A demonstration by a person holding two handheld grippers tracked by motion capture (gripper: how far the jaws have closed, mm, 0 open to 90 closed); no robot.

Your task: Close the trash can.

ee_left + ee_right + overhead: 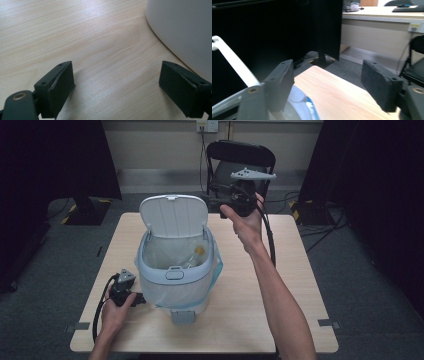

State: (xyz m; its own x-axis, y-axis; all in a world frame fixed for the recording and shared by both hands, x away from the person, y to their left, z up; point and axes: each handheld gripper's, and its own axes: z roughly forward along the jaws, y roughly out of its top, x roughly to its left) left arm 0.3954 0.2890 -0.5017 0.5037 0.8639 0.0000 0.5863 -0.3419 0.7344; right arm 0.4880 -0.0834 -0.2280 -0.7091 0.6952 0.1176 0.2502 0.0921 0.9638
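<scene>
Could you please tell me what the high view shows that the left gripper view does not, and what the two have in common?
High view alone: the bin's raised lid, the bag liner, a bottle inside, the black chair, and the right gripper held up beyond the bin. Left gripper view alone: the left gripper with its fingers apart over bare wood. Both: the wooden table and the white bin.

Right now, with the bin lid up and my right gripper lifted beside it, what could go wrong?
The raised lid stands close to the right gripper, whose jaws are open and empty; a sideways swing could knock it shut. The bin stands tall and light-looking; the left gripper rests open beside its base, not holding it, so a bump might tip or slide it. The liner bag hangs loose over the rim and could snag a jaw.
</scene>
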